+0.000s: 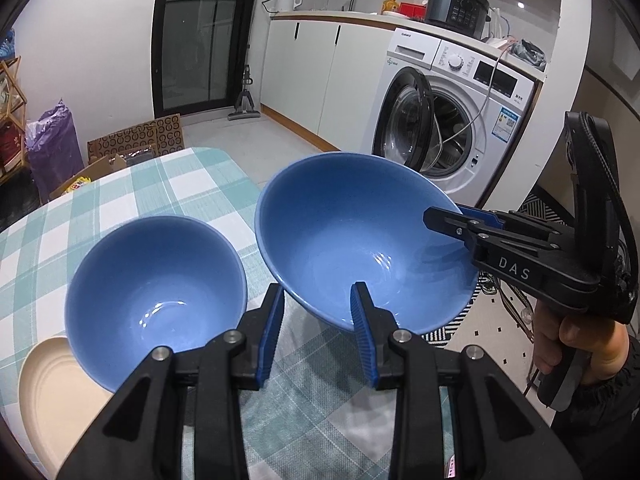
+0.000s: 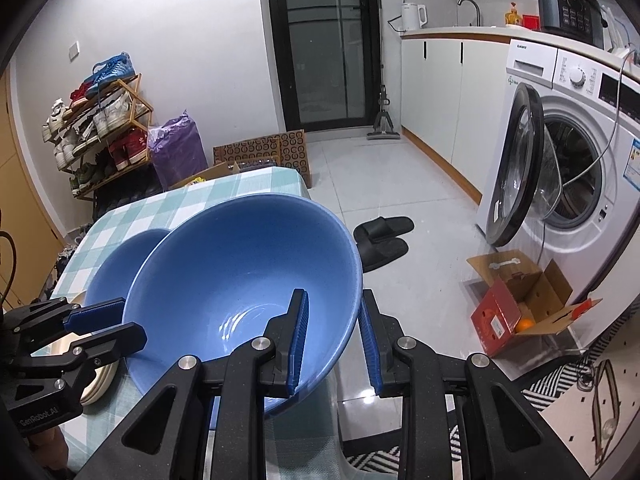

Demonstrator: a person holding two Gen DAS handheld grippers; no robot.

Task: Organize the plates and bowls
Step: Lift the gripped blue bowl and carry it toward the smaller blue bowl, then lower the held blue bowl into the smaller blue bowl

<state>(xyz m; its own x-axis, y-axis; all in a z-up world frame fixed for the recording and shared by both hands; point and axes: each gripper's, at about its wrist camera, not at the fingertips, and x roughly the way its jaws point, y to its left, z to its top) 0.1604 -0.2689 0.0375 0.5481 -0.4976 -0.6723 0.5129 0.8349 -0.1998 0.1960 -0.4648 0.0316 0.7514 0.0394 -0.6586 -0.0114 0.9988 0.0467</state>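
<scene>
1. A large blue bowl (image 1: 360,236) hangs tilted above the edge of a table (image 1: 132,192) covered in a teal-and-white checked cloth, gripped on two sides of its rim; nothing beneath it touches it.
2. The left tool (image 1: 318,332) is clenched on the bowl's near rim in the left wrist view, one blue pad inside the wall and the other outside; in the right wrist view the same tool (image 2: 120,320) pinches the bowl's left edge.
3. The right tool (image 2: 334,340) is clamped over the opposite rim, its left pad inside the bowl and its right pad against the outer wall; from the left wrist view it (image 1: 452,216) reaches in from the right, held by a hand (image 1: 576,344) in a dark sleeve.
4. A smaller blue bowl (image 1: 156,292) sits on the table just left of the lifted one, resting on a stack of cream plates (image 1: 48,392); the plates' rims also show under the left tool in the right wrist view (image 2: 100,380).
5. Behind, a front-loading washing machine (image 2: 580,160) stands with its door open; black slippers (image 2: 384,236) lie on the tiled floor; an open red carton (image 2: 516,304) holds an orange; a shoe rack (image 2: 100,128) lines the far wall.
</scene>
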